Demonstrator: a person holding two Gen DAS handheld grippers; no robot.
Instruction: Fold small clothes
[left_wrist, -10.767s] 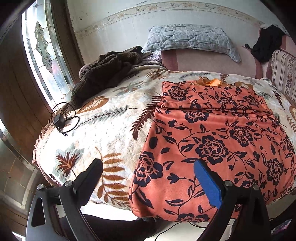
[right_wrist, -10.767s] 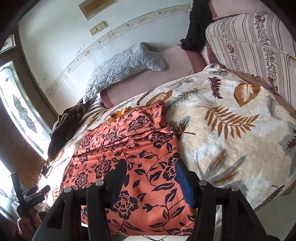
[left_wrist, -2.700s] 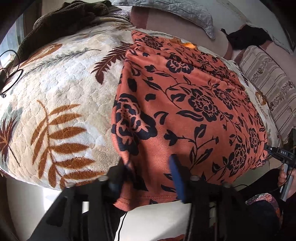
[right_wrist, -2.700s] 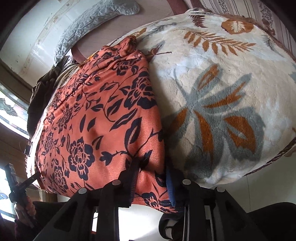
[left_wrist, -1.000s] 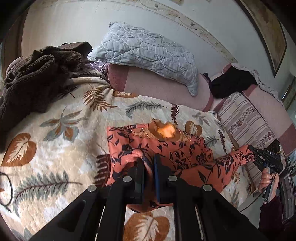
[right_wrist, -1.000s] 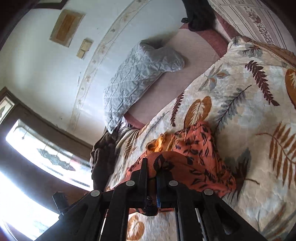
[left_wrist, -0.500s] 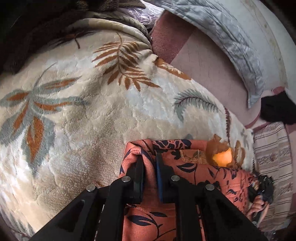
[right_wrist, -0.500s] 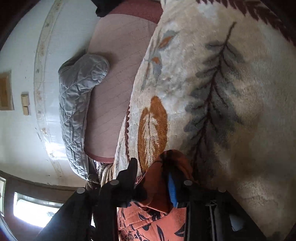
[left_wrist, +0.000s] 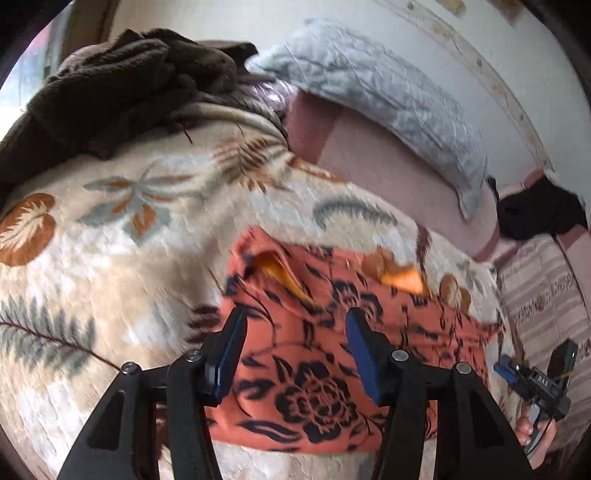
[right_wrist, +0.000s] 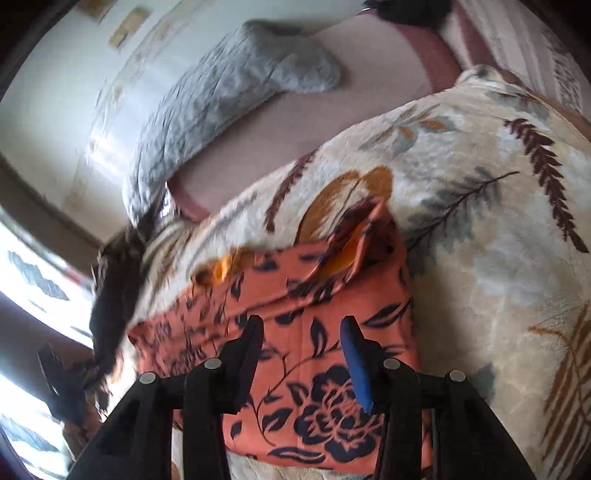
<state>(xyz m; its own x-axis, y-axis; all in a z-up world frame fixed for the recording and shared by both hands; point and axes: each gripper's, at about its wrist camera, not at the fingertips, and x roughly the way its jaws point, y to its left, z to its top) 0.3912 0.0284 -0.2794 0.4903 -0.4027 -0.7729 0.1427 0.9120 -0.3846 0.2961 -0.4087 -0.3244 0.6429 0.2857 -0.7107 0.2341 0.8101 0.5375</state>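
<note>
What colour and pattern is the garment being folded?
Orange-red with dark navy flowers and vines on the garment; clearest in the right wrist view.

Legible text: none with certainty. Faint white marking on right gripper (left_wrist: 532, 380) body, too blurred to read.

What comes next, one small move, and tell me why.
Probably bring both grippers to the garment's side edges for a second fold. The left gripper and right gripper are open above the orange floral garment, which lies folded on the leaf-print blanket.
</note>
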